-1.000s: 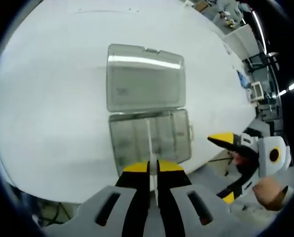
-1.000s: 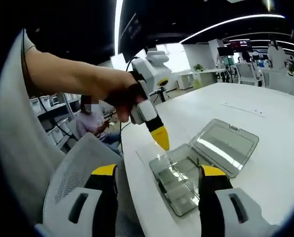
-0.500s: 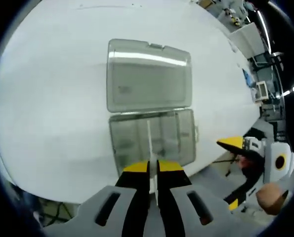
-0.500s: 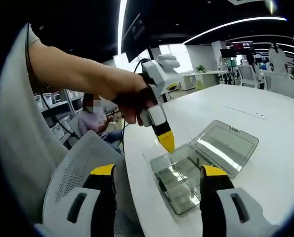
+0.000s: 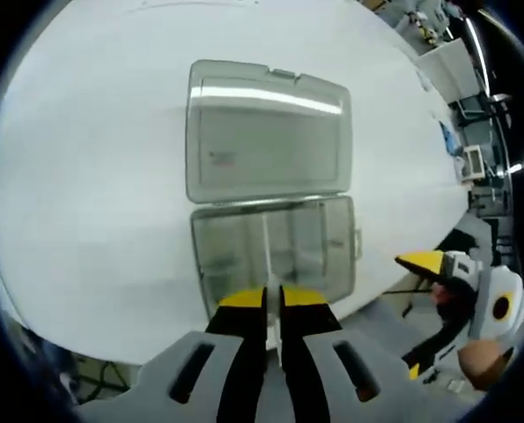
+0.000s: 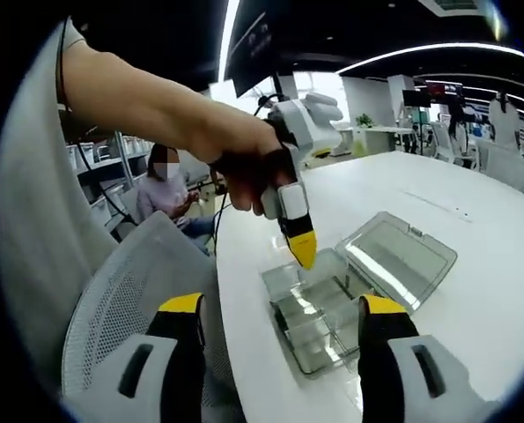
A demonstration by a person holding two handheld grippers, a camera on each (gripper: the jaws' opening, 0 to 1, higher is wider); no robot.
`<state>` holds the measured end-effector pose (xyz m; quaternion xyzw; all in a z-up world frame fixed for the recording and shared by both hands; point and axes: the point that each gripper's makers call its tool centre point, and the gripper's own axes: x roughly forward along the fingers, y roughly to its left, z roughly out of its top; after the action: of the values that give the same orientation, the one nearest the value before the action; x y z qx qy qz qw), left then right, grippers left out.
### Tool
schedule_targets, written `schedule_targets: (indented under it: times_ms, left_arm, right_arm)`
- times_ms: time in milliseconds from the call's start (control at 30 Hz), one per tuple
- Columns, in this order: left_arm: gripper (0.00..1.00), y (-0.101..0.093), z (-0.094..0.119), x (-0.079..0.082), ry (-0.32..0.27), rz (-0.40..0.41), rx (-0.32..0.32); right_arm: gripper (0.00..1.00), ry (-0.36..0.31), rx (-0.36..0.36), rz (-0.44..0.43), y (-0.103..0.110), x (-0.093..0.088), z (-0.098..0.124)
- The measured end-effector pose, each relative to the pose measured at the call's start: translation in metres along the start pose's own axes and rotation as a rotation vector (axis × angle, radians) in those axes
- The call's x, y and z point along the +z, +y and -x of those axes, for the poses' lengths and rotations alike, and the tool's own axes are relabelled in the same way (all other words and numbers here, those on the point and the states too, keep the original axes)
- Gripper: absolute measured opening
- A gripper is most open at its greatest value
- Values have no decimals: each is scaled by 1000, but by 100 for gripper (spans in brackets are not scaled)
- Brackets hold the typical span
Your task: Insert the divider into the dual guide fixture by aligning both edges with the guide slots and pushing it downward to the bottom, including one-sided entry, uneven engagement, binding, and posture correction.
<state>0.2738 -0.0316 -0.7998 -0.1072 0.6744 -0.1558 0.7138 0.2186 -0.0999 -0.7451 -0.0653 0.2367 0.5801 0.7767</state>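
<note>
Left gripper view: the left tongs are clenched on the thin clear divider, which stands just ahead, over the open box on the white bench. Right gripper view: the right tongs are released, holding nothing; the box lies between and beyond them.

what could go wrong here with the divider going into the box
The left gripper pinches the thin divider by its near edge only, so it could tilt and catch one slot first, then bind. The clear box sits near the table edge, and the right gripper is open, not bracing it, so it may slide.
</note>
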Motion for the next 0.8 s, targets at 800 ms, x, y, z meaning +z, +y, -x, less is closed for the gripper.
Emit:
schedule_targets:
  times_ms: [800]
  left_arm:
    - [1, 7, -8, 1, 12, 10, 37]
  right_arm:
    - [68, -4, 6, -14, 0, -2, -2]
